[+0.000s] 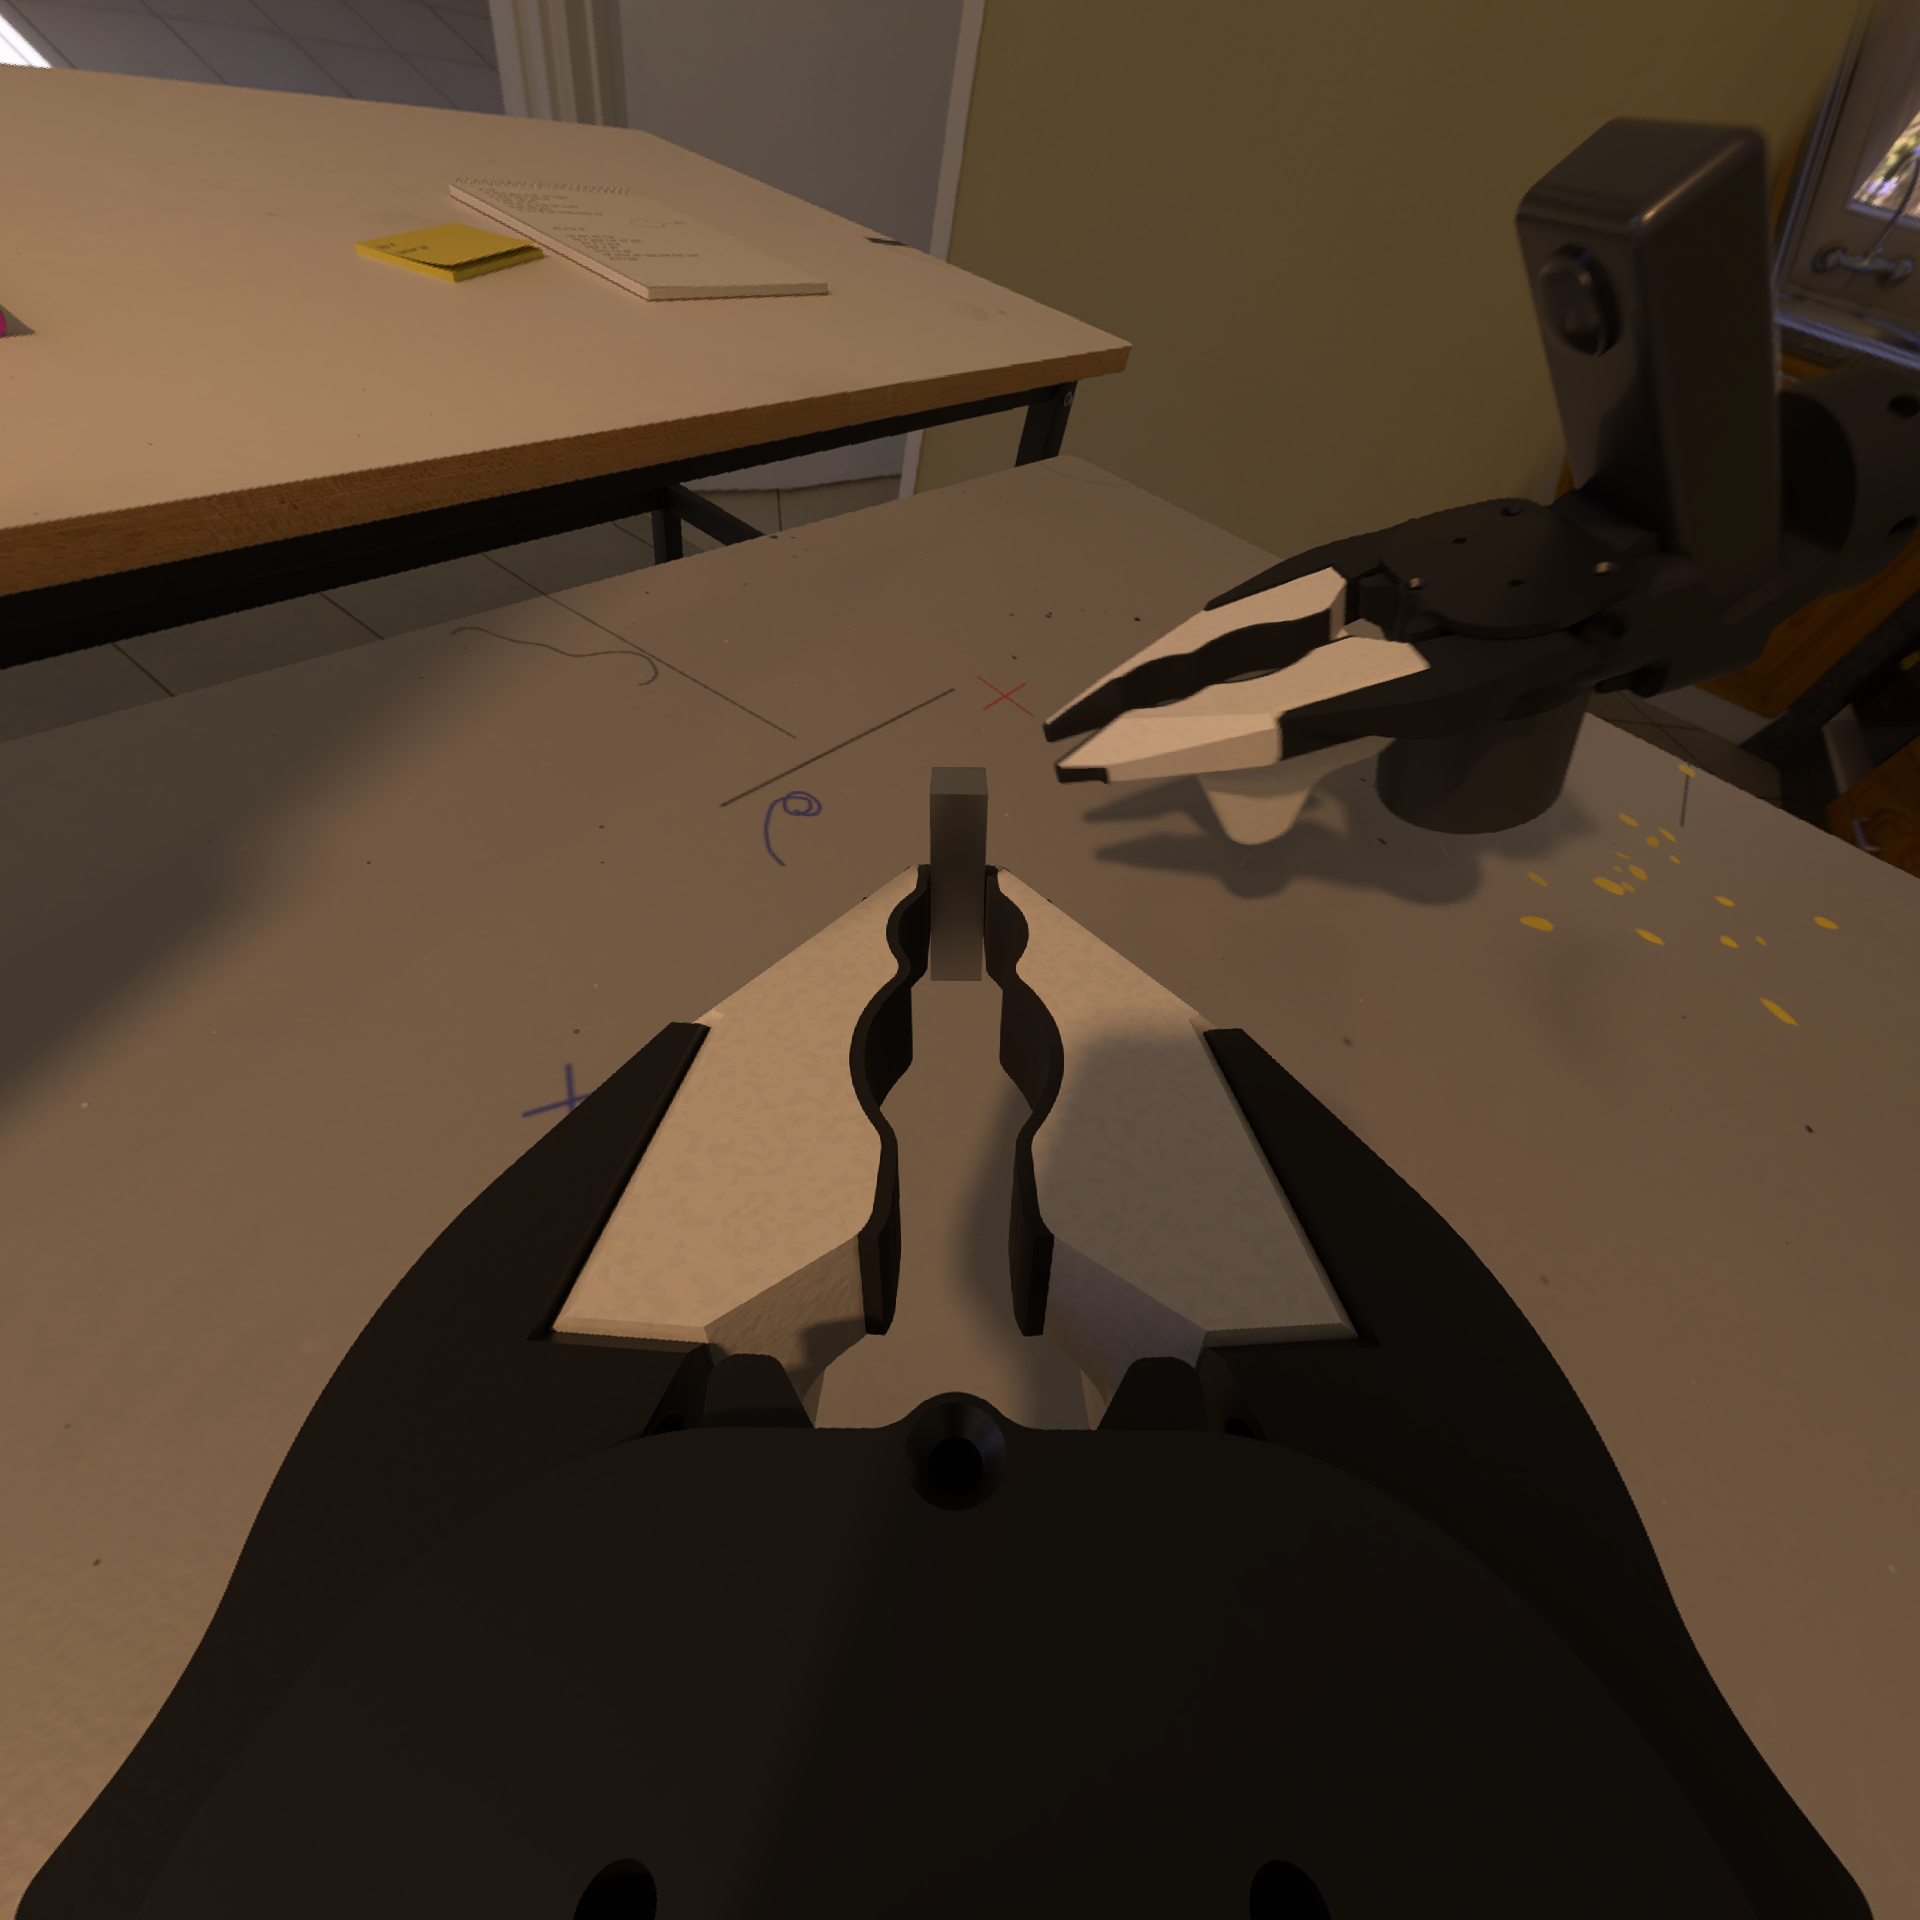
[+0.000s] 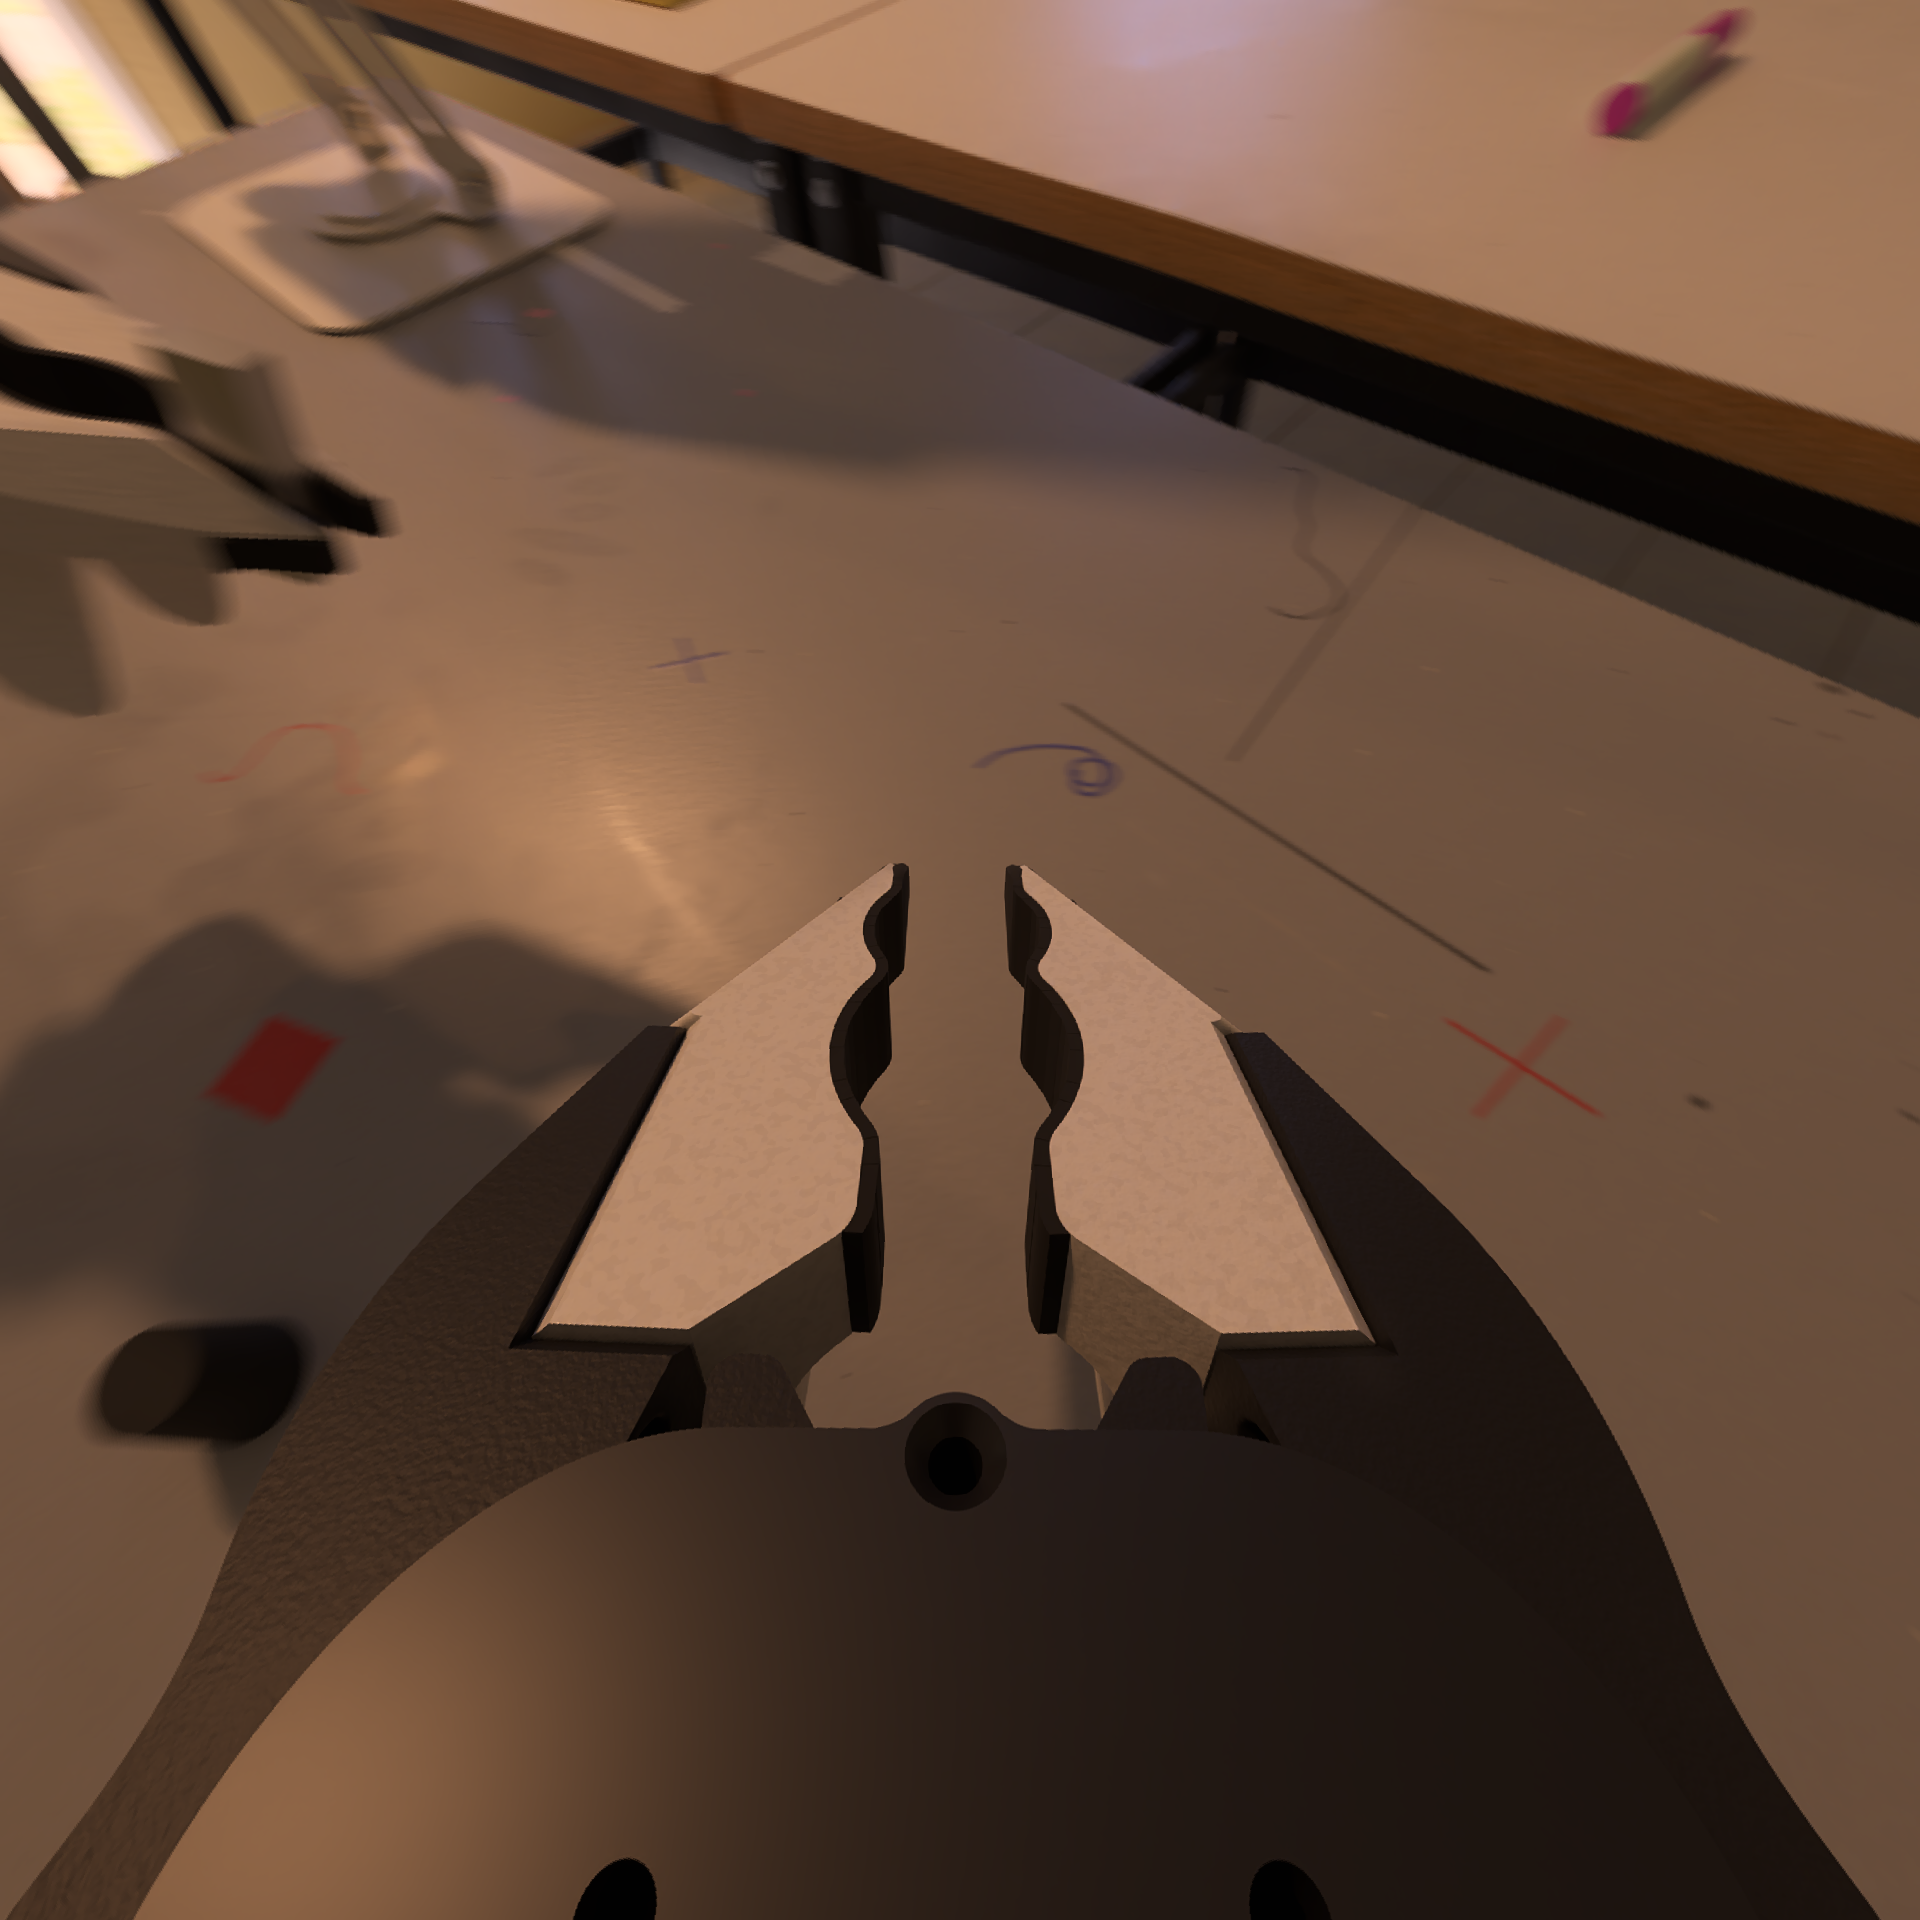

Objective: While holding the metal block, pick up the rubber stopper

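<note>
My left gripper (image 1: 956, 883) is shut on a small grey metal block (image 1: 957, 831), which stands upright between its fingertips just above the grey table (image 1: 312, 935). The rubber stopper (image 1: 1475, 774) is a dark cylinder on the table at the right. My right gripper (image 1: 1055, 748) hovers in front of and above it, pointing left. In the right wrist view the right gripper (image 2: 956, 873) is open a little and empty. There the stopper (image 2: 197, 1382) lies blurred at the lower left, outside the jaws. The left gripper (image 2: 260, 509) shows blurred at the far left.
A wooden table (image 1: 520, 395) behind carries a notepad (image 1: 634, 239) and a yellow sticky pad (image 1: 447, 252); a pink marker (image 2: 1673, 73) lies on it too. A red patch (image 2: 270, 1065) marks the grey table, and a metal stand (image 2: 395, 239) rises at its far end. Yellow splatter (image 1: 1662, 914) lies at the right.
</note>
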Robot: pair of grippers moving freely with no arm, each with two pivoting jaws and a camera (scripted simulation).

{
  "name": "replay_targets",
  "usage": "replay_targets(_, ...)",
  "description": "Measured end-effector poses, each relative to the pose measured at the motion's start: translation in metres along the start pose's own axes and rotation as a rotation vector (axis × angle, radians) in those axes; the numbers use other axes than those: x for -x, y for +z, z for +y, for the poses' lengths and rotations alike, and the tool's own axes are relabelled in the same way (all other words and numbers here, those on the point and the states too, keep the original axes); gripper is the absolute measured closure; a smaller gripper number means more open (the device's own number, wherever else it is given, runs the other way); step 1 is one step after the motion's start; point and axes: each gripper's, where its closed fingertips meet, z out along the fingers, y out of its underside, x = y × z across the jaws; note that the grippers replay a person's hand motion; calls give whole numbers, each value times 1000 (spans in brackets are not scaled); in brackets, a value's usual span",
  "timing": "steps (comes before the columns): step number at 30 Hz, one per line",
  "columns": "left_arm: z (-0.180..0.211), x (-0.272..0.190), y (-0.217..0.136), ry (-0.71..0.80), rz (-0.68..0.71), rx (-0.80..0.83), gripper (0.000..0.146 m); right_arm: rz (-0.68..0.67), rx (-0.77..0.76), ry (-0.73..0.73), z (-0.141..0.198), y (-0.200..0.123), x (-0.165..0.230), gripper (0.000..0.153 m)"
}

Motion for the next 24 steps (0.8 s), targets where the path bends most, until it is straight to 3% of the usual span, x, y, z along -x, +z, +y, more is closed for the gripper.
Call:
replay_targets(2, 0, 1, 0, 3, 7, -5, 137, -147, 1, 4, -3, -9, 28, 135)
replay_targets(4, -2, 3, -1, -3, 1, -26, 137, -269, 95, 24, 10, -25, 63, 132)
replay_targets(6, -3, 4, -2, -10, 2, -28, 137, -309, 263, 28, 37, -42, 97, 130)
replay_targets(8, -4, 4, -3, -7, -1, -29, 137, -326, 331, 37, 59, -55, 131, 130)
replay_targets(12, -3, 0, -1, 2, 3, -27, 137, -211, 431, -43, 99, -59, 150, 128)
replay_targets(15, -5, -2, -2, 3, 12, -32, 137, -202, 372, 16, 98, -52, 155, 124)
replay_targets(24, -8, 0, -5, -10, 10, -44, 137, -97, 365, -133, 99, -41, 158, 122)
